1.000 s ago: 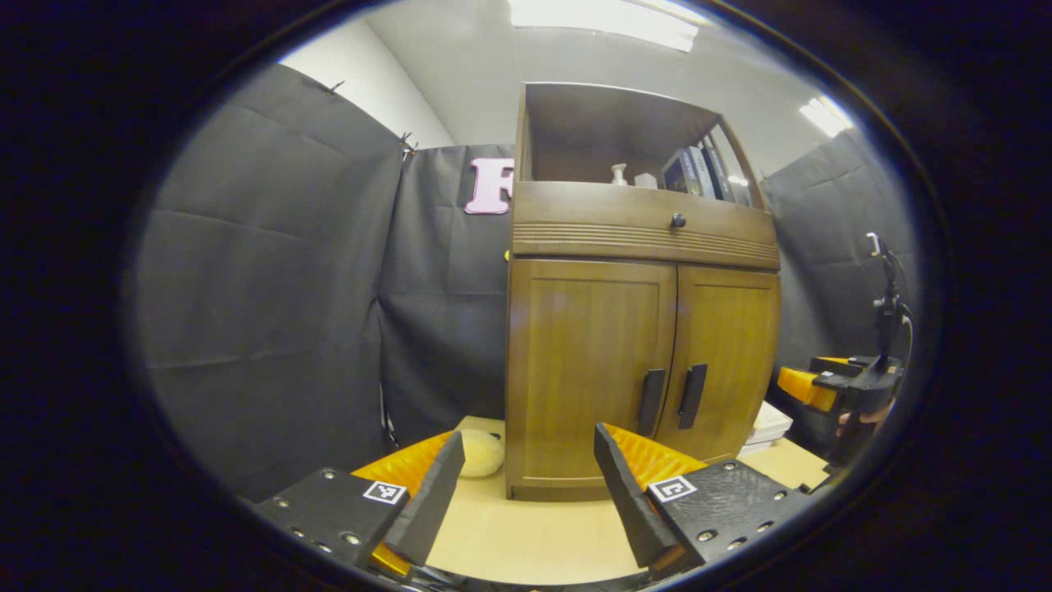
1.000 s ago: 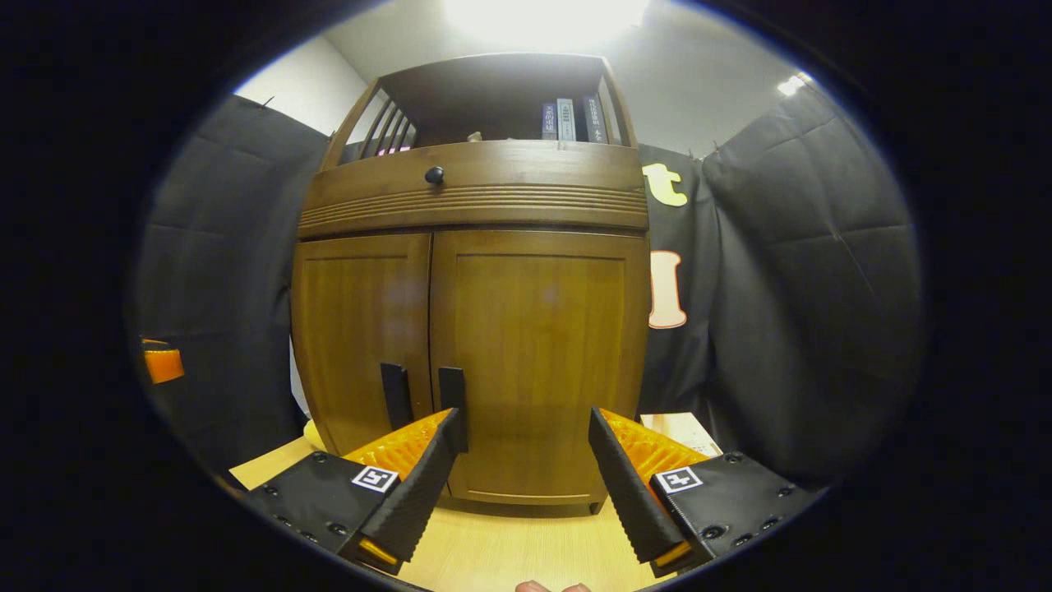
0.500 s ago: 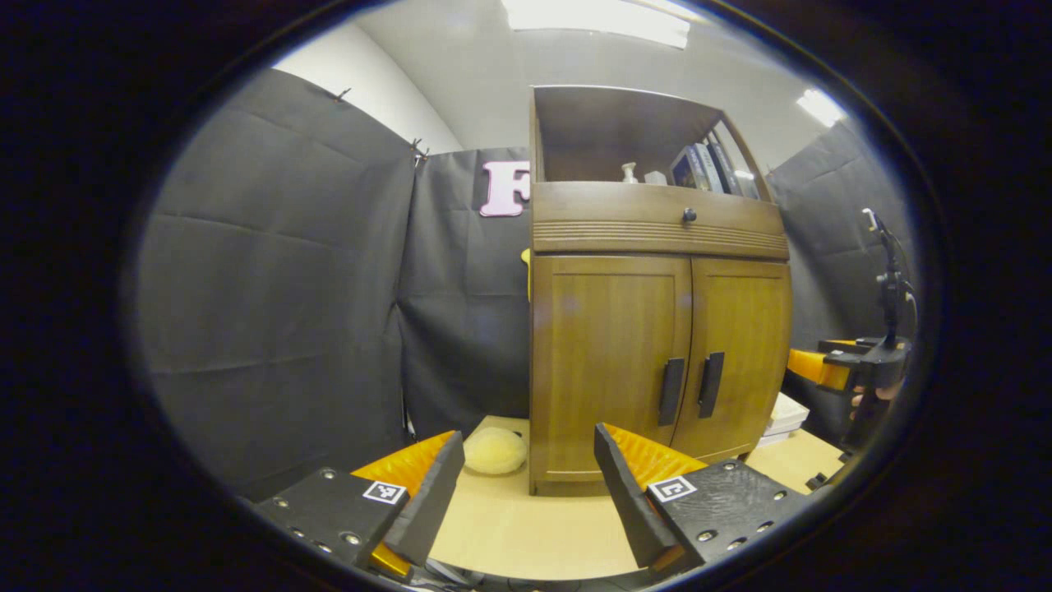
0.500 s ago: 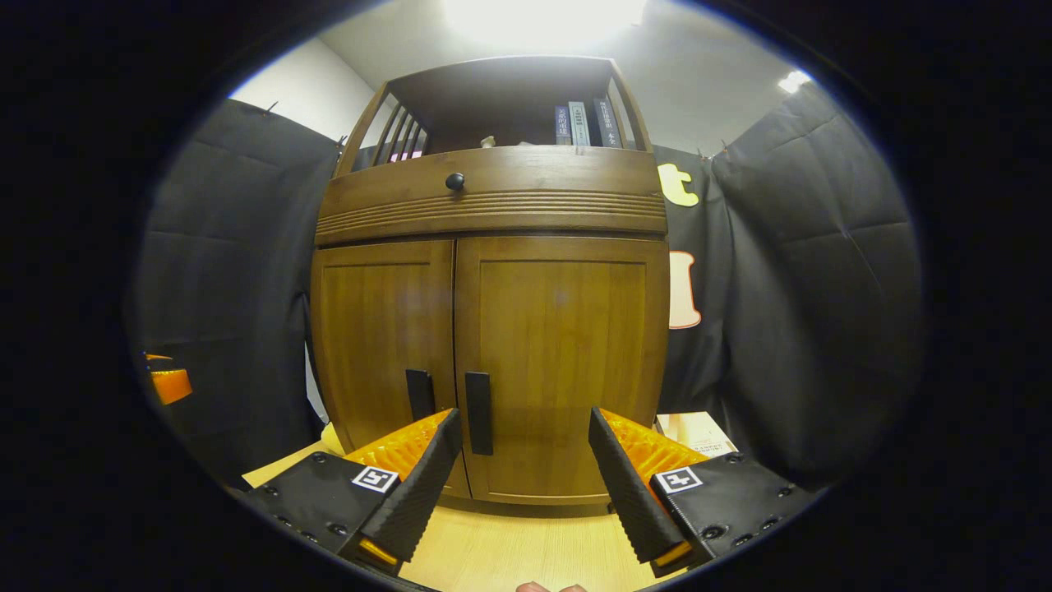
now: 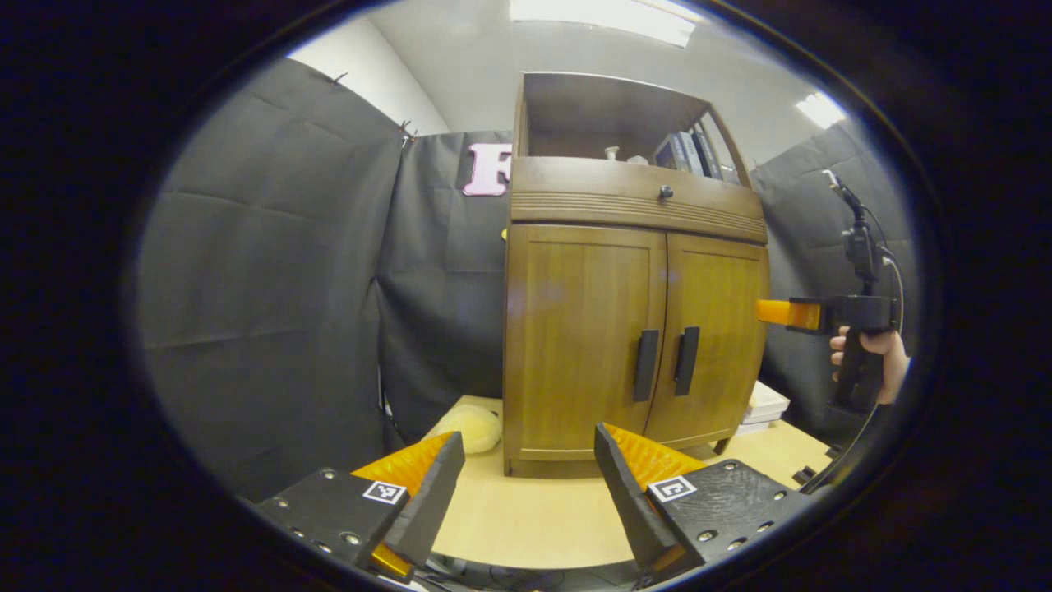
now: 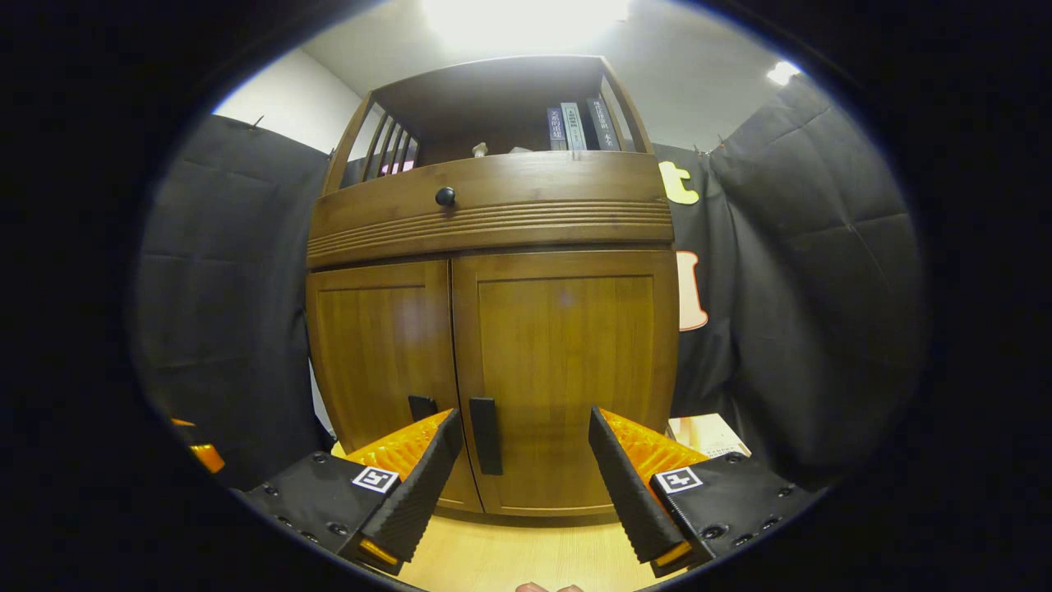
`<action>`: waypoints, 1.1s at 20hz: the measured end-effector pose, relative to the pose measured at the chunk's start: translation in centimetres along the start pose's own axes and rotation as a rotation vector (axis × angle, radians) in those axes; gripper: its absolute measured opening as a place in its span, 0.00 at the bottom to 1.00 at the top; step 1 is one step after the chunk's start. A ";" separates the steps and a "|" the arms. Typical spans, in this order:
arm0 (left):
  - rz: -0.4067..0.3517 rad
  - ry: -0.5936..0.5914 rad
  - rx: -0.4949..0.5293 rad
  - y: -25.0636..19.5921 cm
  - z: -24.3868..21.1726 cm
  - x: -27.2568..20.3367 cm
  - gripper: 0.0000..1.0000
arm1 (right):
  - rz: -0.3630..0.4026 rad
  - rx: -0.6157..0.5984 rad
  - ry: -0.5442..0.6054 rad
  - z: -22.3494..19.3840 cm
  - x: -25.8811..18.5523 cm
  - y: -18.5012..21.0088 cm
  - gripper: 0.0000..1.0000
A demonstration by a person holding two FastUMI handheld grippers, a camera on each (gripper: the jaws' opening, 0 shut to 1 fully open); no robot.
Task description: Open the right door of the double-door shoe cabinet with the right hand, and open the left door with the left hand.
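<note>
Both tongs, left [image 5: 526,485] and right [image 6: 522,477], are held wide apart, gripping nothing. Both doors of the cabinet [image 6: 493,378] on the desk [image 5: 526,526] are seen shut. The right handle [image 6: 485,436] could be missed, since the left handle [image 6: 422,407] sits just beside it.

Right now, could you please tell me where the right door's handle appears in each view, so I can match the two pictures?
Left gripper view: the right handle is right of centre, the right-hand one of two dark bars low on the closed doors.
Right gripper view: the right handle is just left of centre, low down, beside the gripper's left-hand finger.
Shared landmark: the round black drawer knob above the doors.
</note>
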State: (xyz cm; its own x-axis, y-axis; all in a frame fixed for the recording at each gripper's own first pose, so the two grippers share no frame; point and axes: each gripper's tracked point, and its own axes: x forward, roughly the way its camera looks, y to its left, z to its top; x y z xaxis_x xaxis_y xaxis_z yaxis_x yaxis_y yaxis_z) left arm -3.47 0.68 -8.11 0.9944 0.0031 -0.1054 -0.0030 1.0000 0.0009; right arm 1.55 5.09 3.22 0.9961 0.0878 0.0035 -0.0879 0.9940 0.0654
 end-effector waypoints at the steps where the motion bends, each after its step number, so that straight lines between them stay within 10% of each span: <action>1: 0.000 0.006 -0.007 0.0 -0.4 0.1 0.92 | -0.002 0.000 -0.003 0.2 0.6 0.2 0.96; 22: 0.218 0.076 -0.113 3.1 -3.3 -1.3 0.92 | 0.051 -0.056 0.106 -6.0 13.2 4.9 0.94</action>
State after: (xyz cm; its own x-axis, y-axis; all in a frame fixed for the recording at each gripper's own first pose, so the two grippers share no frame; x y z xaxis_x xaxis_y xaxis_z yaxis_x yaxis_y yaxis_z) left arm -5.17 3.73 -11.24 0.9582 0.2144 -0.1897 -0.2325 0.9694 -0.0787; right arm 14.21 11.53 -2.39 0.9848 0.1417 -0.1003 -0.1412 0.9899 0.0123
